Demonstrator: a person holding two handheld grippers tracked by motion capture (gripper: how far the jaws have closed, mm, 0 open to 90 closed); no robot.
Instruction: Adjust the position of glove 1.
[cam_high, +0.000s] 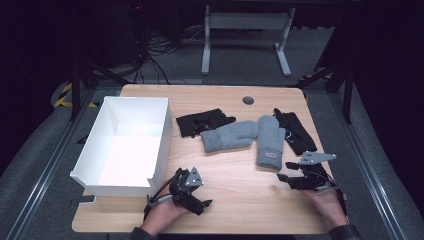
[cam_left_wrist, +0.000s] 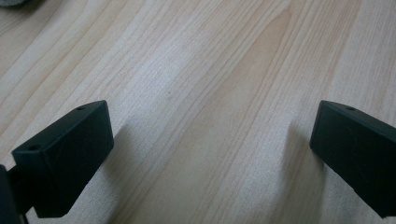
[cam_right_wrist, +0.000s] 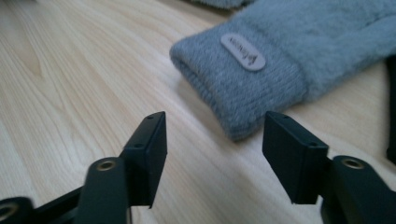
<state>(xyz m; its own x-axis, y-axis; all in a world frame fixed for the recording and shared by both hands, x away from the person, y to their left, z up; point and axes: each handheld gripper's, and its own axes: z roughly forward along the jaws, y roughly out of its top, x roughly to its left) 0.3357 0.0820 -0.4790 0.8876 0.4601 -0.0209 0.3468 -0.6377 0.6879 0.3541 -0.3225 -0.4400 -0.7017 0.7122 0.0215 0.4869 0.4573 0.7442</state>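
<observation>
Wooden tabletop (cam_high: 235, 195): right gripper (cam_right_wrist: 212, 149) half spread, empty, near the front-right corner, just short of grey mitten (cam_right_wrist: 289, 65) cuff. Left gripper (cam_left_wrist: 205, 149) spread wide over bare wood; high view adds white box (cam_high: 125, 145) at the left edge.

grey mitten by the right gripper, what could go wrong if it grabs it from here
The right gripper is open, with the cuff of the grey mitten just ahead of it. Closing now might pinch only the cuff edge, so the mitten could slip out when lifted. A black glove lies against the mitten's far side and might get dragged along. The white box is across the table, a long carry.
</observation>
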